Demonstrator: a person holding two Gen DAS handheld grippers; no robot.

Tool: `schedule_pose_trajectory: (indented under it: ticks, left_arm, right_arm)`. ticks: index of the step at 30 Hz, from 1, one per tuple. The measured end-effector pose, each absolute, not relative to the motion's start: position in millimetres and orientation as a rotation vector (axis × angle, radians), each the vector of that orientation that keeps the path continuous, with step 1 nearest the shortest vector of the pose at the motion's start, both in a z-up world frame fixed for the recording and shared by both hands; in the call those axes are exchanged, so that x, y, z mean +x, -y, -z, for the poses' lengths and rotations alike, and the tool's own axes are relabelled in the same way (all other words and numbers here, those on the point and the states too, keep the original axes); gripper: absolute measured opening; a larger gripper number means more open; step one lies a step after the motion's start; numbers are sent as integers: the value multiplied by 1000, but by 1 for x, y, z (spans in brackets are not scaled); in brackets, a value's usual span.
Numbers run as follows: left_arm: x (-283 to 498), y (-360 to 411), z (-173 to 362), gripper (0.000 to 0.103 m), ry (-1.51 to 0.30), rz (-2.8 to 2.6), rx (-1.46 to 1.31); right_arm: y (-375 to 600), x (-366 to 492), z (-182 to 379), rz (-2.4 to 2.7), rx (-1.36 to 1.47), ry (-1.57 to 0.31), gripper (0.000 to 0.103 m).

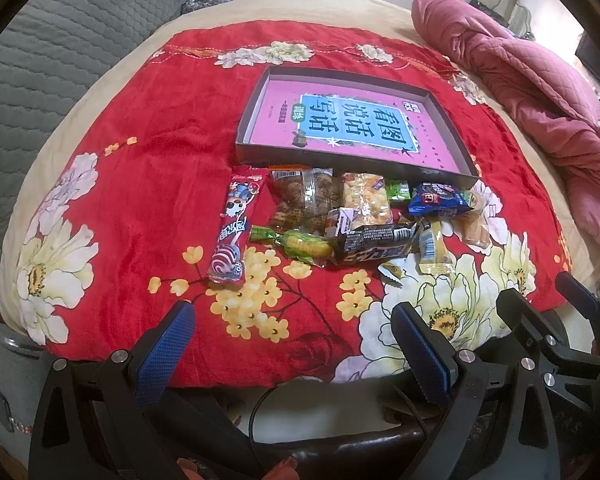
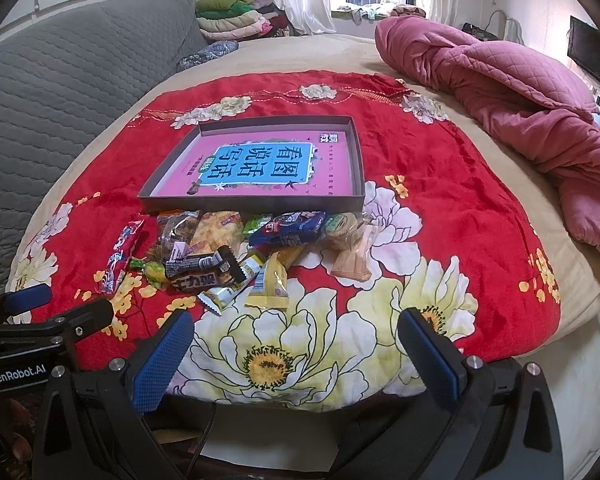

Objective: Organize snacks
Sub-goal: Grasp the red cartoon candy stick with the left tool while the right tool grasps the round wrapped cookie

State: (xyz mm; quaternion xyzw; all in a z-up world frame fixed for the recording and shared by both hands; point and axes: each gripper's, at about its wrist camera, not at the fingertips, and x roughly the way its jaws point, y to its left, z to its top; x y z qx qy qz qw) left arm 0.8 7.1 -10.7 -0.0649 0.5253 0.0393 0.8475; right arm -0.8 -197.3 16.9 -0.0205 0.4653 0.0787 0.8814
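Red floral blanket (image 2: 420, 152), pink-lined box (image 2: 342, 184), pink quilt (image 2: 500, 80).

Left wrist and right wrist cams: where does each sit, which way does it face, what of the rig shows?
Left wrist: on the open left gripper, near the bed's edge, facing the snack pile and box lid; right gripper shows at its right.
Right wrist: on the open right gripper, same heading, further right; left gripper shows at its left.
Shared: snack pile, box lid, red floral blanket, pink quilt.

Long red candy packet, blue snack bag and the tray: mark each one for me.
long red candy packet (image 1: 236, 228), left wrist view, middle of wrapper.
blue snack bag (image 2: 288, 227), right wrist view, centre of bag.
tray (image 2: 256, 202), right wrist view, near wall.
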Motion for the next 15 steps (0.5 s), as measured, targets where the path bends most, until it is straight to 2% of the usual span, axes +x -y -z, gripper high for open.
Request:
schedule_pose_trajectory:
  ticks: [15]
  left_arm:
    - [16, -42, 32, 99, -1142, -127, -231]
  right_arm:
    - [203, 22, -3, -181, -42, -1023, 102]
